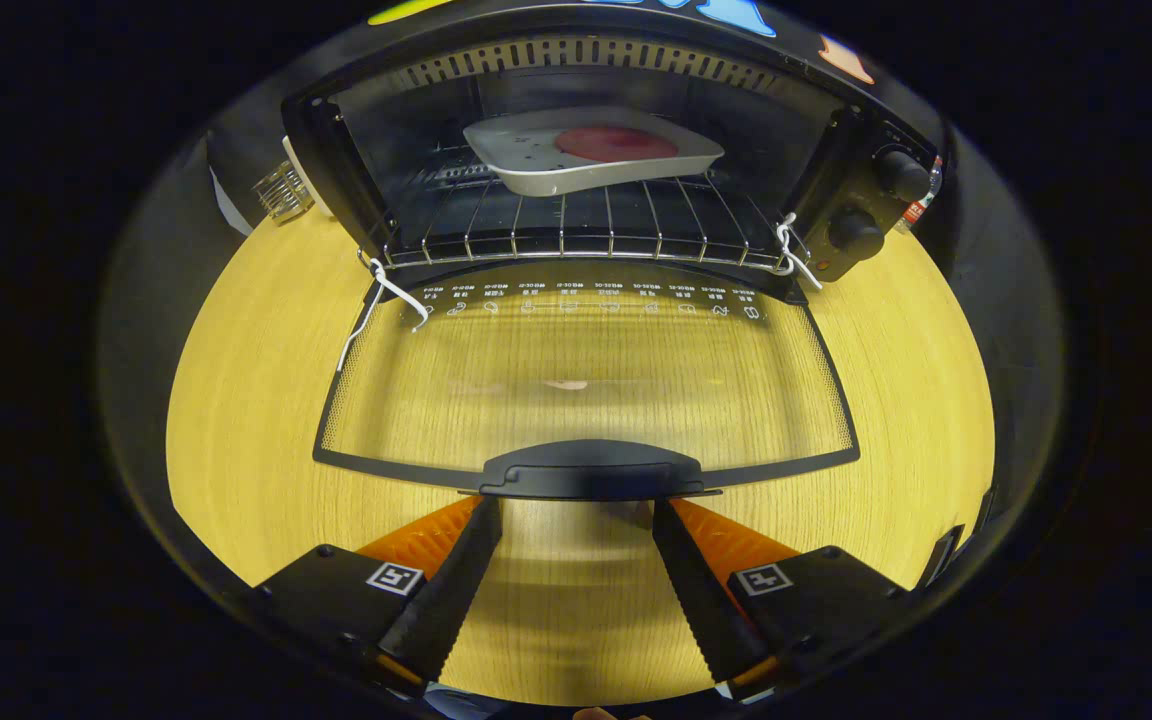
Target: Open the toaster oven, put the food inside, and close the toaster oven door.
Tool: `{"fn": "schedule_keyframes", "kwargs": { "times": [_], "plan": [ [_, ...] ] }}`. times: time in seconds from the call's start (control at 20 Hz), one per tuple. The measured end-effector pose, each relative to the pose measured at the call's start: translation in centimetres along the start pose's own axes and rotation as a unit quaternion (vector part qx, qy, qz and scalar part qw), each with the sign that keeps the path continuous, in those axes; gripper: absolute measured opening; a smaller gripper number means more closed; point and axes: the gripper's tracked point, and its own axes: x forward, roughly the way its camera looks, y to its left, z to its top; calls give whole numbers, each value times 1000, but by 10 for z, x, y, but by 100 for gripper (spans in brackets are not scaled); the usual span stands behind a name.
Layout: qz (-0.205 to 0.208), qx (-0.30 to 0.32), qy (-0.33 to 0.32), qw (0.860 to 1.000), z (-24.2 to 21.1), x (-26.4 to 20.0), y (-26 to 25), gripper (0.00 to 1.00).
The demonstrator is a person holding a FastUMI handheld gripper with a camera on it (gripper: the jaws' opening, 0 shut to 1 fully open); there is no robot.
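While the oven door lies folded flat on the table, the notes run as follows.

Claw: gripper (576,520) with its fingers spread wide apart, nothing between them but bare tabletop; it holds nothing.

Fingertips: both tips (484,512) reach up to the near edge of the door handle (591,470), one under each end of it; whether they touch the handle or sit just short of it, I cannot tell.

Door: glass door (586,370) fully down, lying level over the wooden table (236,420), handle nearest the claw, hinge side against the oven mouth. The wood grain shows through the glass. A row of small printed marks runs along the hinge edge.

Oven: black toaster oven (576,150) beyond the door, mouth open toward the claw, slotted vents along its top edge.

Rack: wire rack (576,225) inside, spanning the cavity.

Food: a red round piece (616,143) lying in a pale shallow tray (586,175), the tray resting on the rack, well inside the oven.

Knobs: two dark knobs (881,200) on the oven's right-hand panel, one above the other.

Ties: white cords (386,295) at both door hinges.

Left of oven: a small metal wire object (283,190) on the table, too blurred to name.
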Motion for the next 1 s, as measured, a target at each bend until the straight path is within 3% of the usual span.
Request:
{"fn": "schedule_keyframes", "kwargs": {
  "times": [0.35, 0.6, 0.85, 1.0],
  "plan": [
    [0, -12, -17, 1000, 2, -17, 0, 97],
    [11, 0, -67, 998, 15, -51, 1, 97],
    [9, -8, -176, 984, 64, -100, 4, 97],
    [9, -20, -258, 966, 108, -146, 5, 97]
  ]
}}
